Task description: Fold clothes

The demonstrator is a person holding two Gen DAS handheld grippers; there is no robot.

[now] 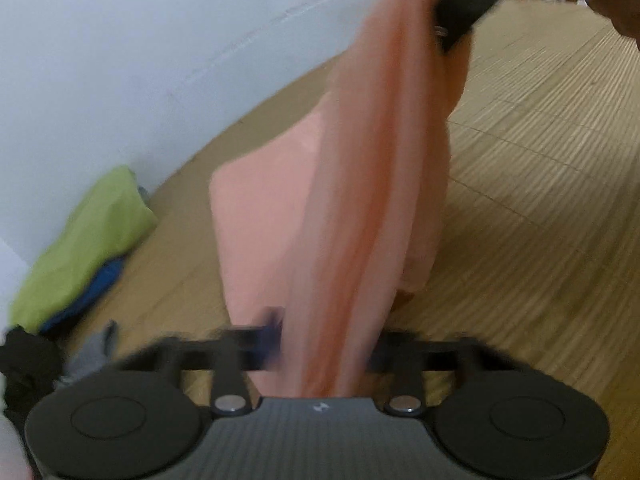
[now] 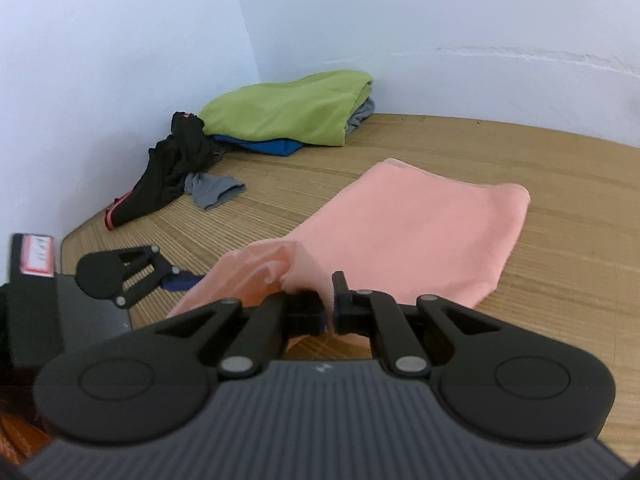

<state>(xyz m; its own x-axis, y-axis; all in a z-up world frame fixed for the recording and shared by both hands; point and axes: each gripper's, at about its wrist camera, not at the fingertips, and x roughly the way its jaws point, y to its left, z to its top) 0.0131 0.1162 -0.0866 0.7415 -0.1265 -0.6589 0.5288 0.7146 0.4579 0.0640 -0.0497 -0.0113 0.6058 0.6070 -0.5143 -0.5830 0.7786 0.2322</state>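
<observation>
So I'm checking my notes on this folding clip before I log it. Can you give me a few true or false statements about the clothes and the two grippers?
1. Both grippers hold the pink garment. True: the right gripper and the left gripper each have their jaws closed on its cloth.
2. The green garment lies under the blue one. False: the green one lies on top of the blue garment.
3. The pile sits in the corner by the wall. True.
4. The black garment is neatly folded. False: it lies crumpled beside the pile.
5. The pink garment lies wholly flat. False: one edge is lifted off the mat.
</observation>
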